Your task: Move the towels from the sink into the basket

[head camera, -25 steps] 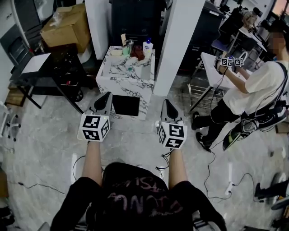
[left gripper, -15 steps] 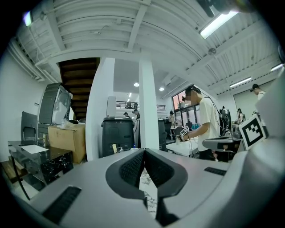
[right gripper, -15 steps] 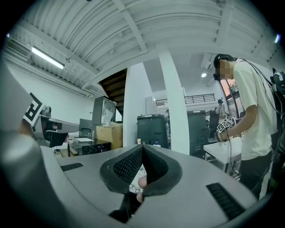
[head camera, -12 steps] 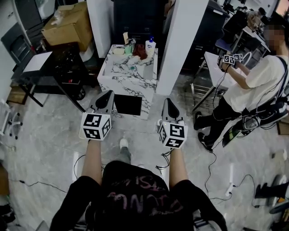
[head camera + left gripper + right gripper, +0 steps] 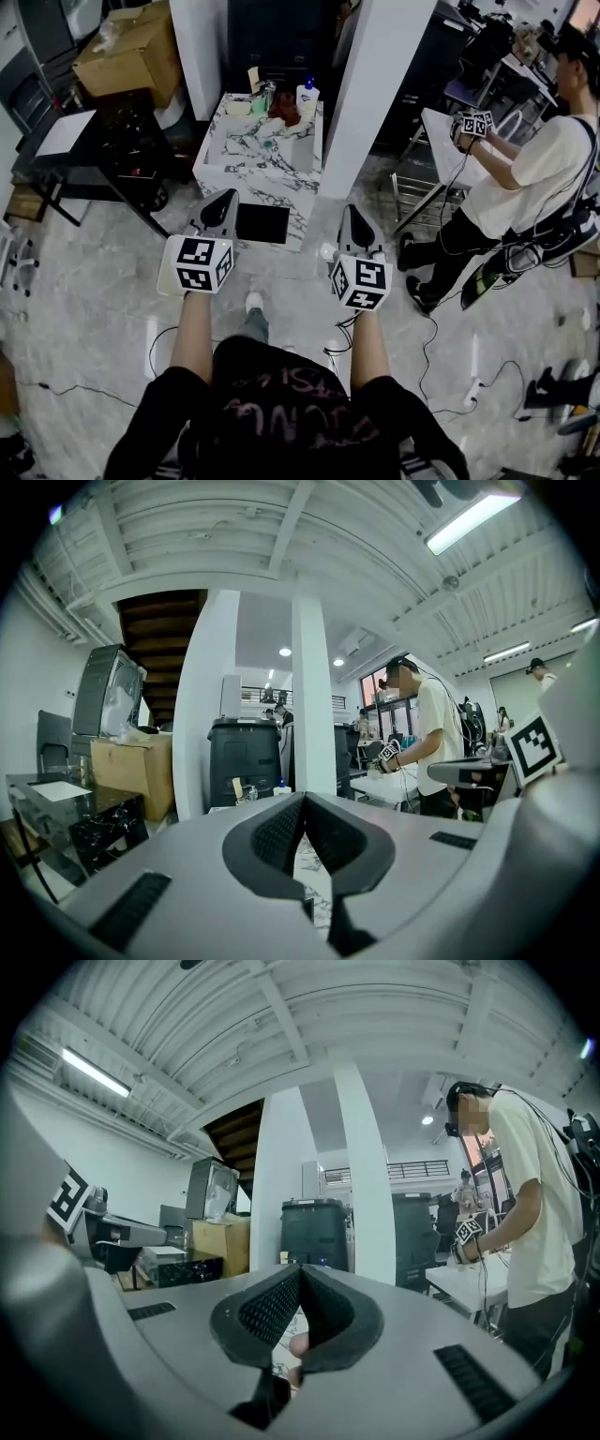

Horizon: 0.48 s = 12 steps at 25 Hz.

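The marble sink unit [image 5: 246,167] stands ahead of me, between a white wall and a pillar. Pale, cloth-like things [image 5: 273,126] lie in its basin, too small to tell apart. Bottles [image 5: 306,97] stand along its back rim. I see no basket. My left gripper [image 5: 223,199] is held level in front of the unit's left corner, its jaws shut with nothing between them. My right gripper [image 5: 353,214] is beside it, short of the unit's right corner, also shut and empty. The left gripper [image 5: 303,799] points at the black bin behind the sink, and the right gripper [image 5: 298,1269] points the same way.
A dark square panel [image 5: 262,223] sits low on the unit's front. A white pillar [image 5: 370,84] rises right of the sink. A person in a white shirt [image 5: 525,178] works at a white table on the right. A black table [image 5: 89,155] and cardboard box [image 5: 127,52] are left. Cables [image 5: 431,361] cross the floor.
Both grippers have moved forward toward the sink unit, which now lies closer. A foot has come into view below, between my arms.
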Each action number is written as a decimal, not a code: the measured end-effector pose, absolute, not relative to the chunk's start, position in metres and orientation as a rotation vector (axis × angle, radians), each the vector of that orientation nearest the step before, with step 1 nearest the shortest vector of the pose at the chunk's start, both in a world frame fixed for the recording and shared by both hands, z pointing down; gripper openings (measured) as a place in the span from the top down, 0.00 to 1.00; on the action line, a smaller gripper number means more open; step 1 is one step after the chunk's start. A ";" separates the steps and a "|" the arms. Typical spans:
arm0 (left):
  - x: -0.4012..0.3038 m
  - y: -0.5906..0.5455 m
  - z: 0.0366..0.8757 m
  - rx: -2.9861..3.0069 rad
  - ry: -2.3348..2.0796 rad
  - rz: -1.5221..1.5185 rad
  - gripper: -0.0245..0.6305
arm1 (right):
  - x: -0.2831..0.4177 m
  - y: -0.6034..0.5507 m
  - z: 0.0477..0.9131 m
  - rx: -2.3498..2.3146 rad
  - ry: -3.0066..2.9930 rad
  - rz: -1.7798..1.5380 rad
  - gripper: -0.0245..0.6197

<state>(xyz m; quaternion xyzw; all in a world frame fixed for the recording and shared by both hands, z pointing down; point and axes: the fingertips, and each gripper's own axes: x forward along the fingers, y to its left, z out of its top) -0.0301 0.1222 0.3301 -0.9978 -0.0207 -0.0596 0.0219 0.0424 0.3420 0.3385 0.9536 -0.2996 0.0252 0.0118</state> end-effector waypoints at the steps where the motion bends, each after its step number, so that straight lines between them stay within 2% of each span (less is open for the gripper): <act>1: -0.025 0.120 0.334 -3.098 -0.068 -0.192 0.94 | 0.047 0.340 0.341 2.971 -0.929 0.081 0.94; 12: 0.056 0.072 0.344 -3.174 -0.079 -0.191 0.94 | 0.124 0.296 0.346 2.965 -0.923 0.116 0.94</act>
